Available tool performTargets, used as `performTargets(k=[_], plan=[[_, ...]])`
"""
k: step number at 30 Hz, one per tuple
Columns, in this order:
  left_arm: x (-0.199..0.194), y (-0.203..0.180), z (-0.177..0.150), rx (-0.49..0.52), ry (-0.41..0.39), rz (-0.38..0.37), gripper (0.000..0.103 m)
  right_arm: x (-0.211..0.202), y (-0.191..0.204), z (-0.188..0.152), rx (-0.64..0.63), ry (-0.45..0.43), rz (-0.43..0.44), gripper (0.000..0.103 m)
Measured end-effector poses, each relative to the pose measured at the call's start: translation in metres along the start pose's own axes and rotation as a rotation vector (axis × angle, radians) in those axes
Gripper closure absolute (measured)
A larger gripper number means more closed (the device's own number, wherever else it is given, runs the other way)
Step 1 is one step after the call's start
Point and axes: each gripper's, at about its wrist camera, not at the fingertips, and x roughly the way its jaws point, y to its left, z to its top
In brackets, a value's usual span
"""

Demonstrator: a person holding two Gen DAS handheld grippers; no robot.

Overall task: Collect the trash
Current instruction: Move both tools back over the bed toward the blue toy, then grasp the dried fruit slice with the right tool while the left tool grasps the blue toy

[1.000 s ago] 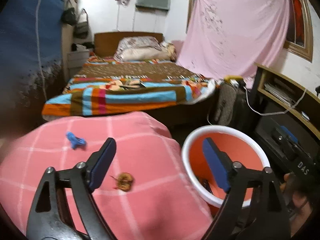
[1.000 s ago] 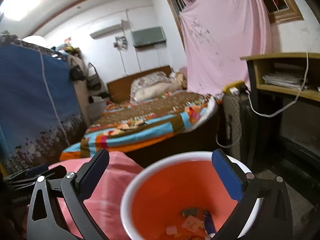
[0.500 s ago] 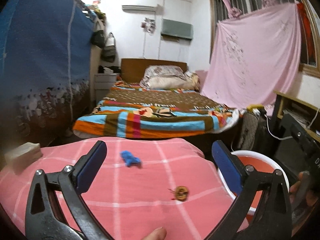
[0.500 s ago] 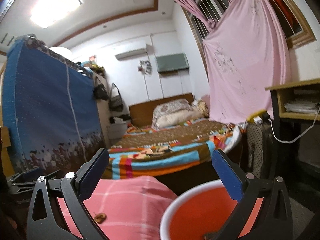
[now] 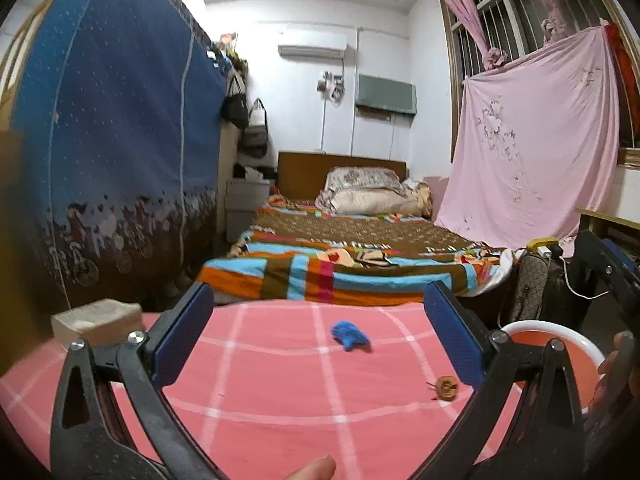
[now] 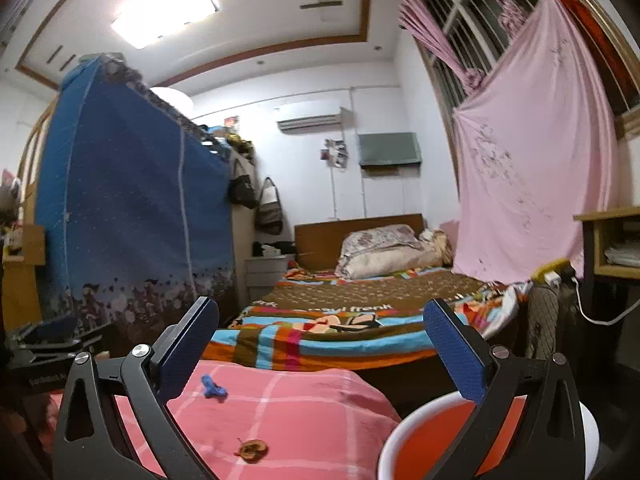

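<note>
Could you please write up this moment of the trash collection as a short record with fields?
surface: pink checked blanket
trash left: blue scrap; brown round scrap
bin: orange bucket with white rim, at the blanket's right edge
other item: pale block at the blanket's left edge
left gripper: jaws wide open, empty, facing the blue scrap
right gripper: jaws wide open, empty, above the bucket's rim
background: bed with striped cover

Pink blanket [image 5: 280,400], white check lines; blue scrap [image 5: 349,334]; brown scrap [image 5: 447,387]; bin [image 5: 560,330] orange inside, white rim; bedspread [image 5: 340,276] multicolour stripes.
</note>
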Motion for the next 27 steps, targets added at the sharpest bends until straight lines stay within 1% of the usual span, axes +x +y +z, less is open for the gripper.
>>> performTargets(k=[4, 6, 8, 9, 10, 11, 12, 15, 17, 20, 21, 23, 24, 26, 27], plan=[[-0.001, 0.011, 0.000, 0.007, -0.012, 0.010, 0.011, 0.005, 0.015, -0.004, -0.043, 0.014, 0.025, 0.000], [0.002, 0.015, 0.000, 0.010, -0.003, 0.012, 0.011, 0.010, 0.021, -0.007, -0.065, 0.039, 0.036, 0.000], [0.004, 0.016, -0.001, 0.015, 0.012, 0.007, 0.011, 0.017, 0.026, -0.011, -0.088, 0.085, 0.043, 0.000], [0.006, 0.015, -0.002, 0.021, 0.023, 0.001, 0.011, 0.024, 0.028, -0.014, -0.104, 0.134, 0.040, 0.000], [0.009, 0.015, -0.003, 0.029, 0.041, -0.003, 0.011, 0.027, 0.030, -0.017, -0.112, 0.163, 0.042, 0.000], [0.014, 0.014, -0.005, 0.040, 0.065, -0.008, 0.011, 0.033, 0.032, -0.021, -0.119, 0.202, 0.045, 0.000], [0.016, 0.013, -0.007, 0.046, 0.083, -0.012, 0.011, 0.042, 0.033, -0.026, -0.125, 0.260, 0.046, 0.000], [0.031, 0.012, -0.014, 0.061, 0.188, -0.020, 0.011, 0.061, 0.032, -0.038, -0.121, 0.390, 0.047, 0.000], [0.039, 0.013, -0.016, 0.052, 0.237, -0.020, 0.011, 0.069, 0.029, -0.043, -0.106, 0.456, 0.062, 0.000], [0.050, 0.015, -0.019, 0.029, 0.304, -0.033, 0.011, 0.084, 0.026, -0.056, -0.075, 0.584, 0.080, 0.000], [0.054, 0.015, -0.021, 0.024, 0.331, -0.038, 0.011, 0.090, 0.026, -0.062, -0.064, 0.634, 0.100, 0.000], [0.061, 0.015, -0.024, 0.017, 0.374, -0.050, 0.012, 0.096, 0.025, -0.070, -0.051, 0.697, 0.116, 0.000], [0.067, 0.015, -0.027, 0.014, 0.409, -0.059, 0.012, 0.099, 0.025, -0.074, -0.048, 0.722, 0.124, 0.001], [0.076, 0.014, -0.031, 0.013, 0.463, -0.071, 0.014, 0.101, 0.027, -0.078, -0.049, 0.755, 0.143, 0.006], [0.080, 0.014, -0.034, 0.013, 0.491, -0.077, 0.015, 0.102, 0.029, -0.081, -0.057, 0.775, 0.151, 0.013]])
